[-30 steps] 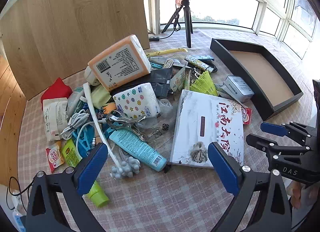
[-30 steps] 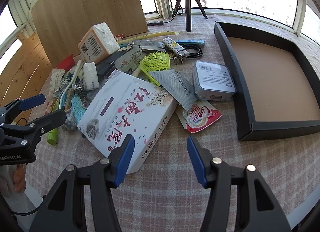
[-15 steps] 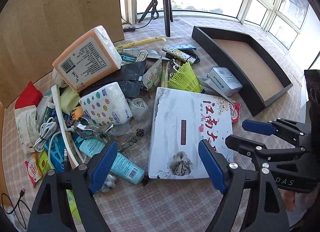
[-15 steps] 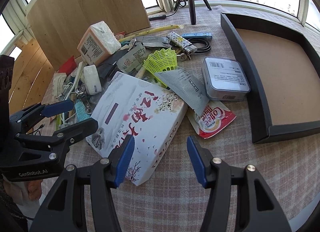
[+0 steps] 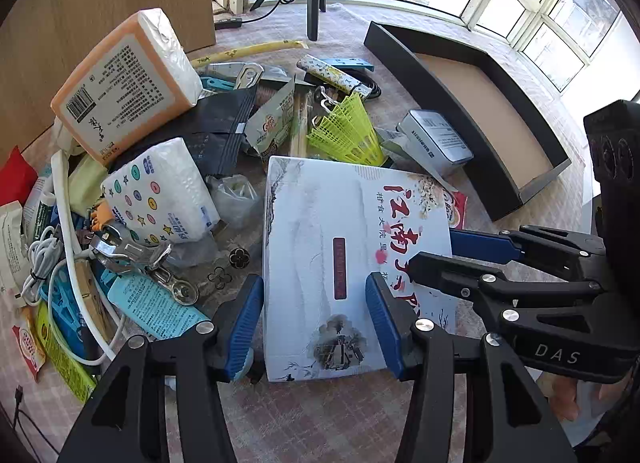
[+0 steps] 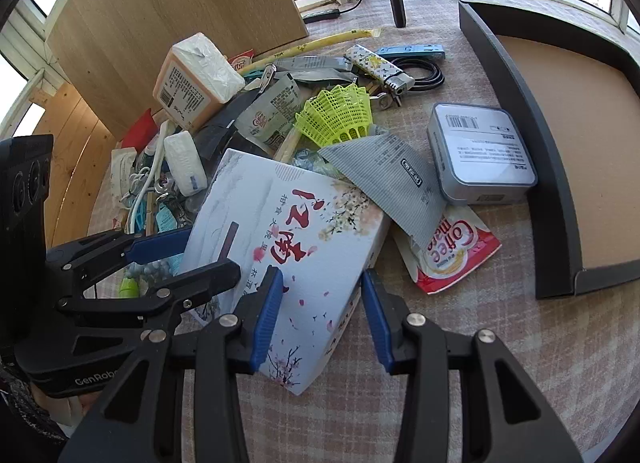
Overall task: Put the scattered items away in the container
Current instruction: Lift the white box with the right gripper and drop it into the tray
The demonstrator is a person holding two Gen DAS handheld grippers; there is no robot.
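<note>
The white flowered box (image 5: pixel 340 247) lies flat on the checked tablecloth (image 6: pixel 460 363) at the near edge of the heap, well apart from the black tray (image 5: pixel 452 75), whose far end runs out of frame in both views. The left gripper (image 5: pixel 314 317) straddles the box's near left corner; its jaws have just been closing, but whether the blue pads press the cardboard cannot be told, since one pad sits over the lid and the other beside the box's edge. The right gripper (image 6: pixel 322 313) brackets the opposite near corner, its jaws likewise just narrowed, a gap showing at the outer pad. The box covers part of the red coffee sachet (image 6: pixel 452 255) and a grey pouch (image 6: pixel 392 179). The yellow-green shuttlecock (image 6: pixel 340 115) hides what lies beneath it. At the heap's left, cables and clips tangle beyond telling apart.
</note>
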